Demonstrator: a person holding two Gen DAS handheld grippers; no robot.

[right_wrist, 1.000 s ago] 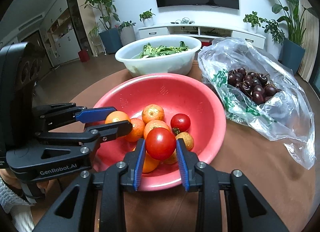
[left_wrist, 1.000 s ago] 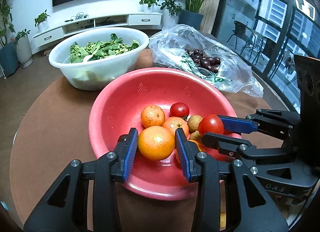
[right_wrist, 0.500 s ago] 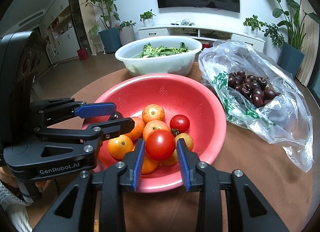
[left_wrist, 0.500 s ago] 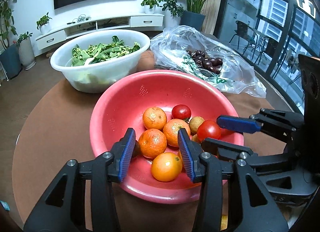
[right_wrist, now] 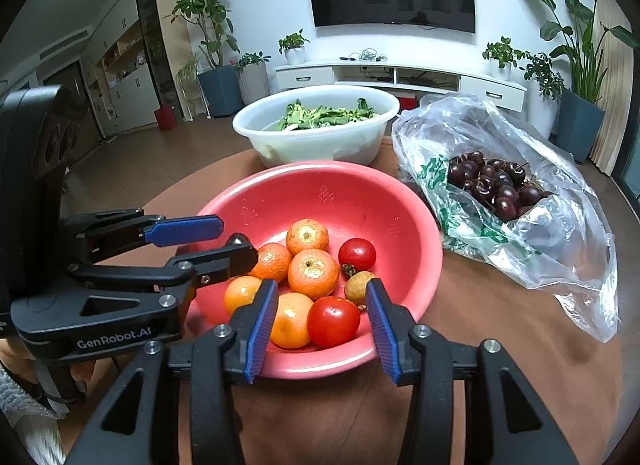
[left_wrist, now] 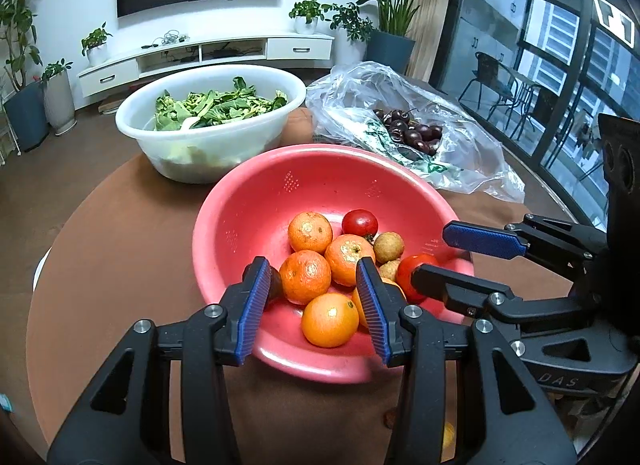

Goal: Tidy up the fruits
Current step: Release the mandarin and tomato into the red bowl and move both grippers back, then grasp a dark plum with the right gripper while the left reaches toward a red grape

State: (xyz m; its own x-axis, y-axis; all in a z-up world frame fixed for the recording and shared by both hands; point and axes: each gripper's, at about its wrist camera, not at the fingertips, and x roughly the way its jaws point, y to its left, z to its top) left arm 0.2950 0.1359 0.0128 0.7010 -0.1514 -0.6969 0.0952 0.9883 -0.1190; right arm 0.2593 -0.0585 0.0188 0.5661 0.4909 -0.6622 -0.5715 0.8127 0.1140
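Right wrist view, from left to right: the left gripper (right_wrist: 216, 243) stands spread and empty at the left edge, over the rim of the round red plastic bowl (right_wrist: 384, 201) in the middle; the right gripper (right_wrist: 322, 325) at the bottom is spread too, and the smooth red tomato (right_wrist: 333, 321) lies loose between its fingers. This tomato looks soft and slippery, so I would squeeze gently at its widest part. I count five oranges, two tomatoes and about two small brown fruits.
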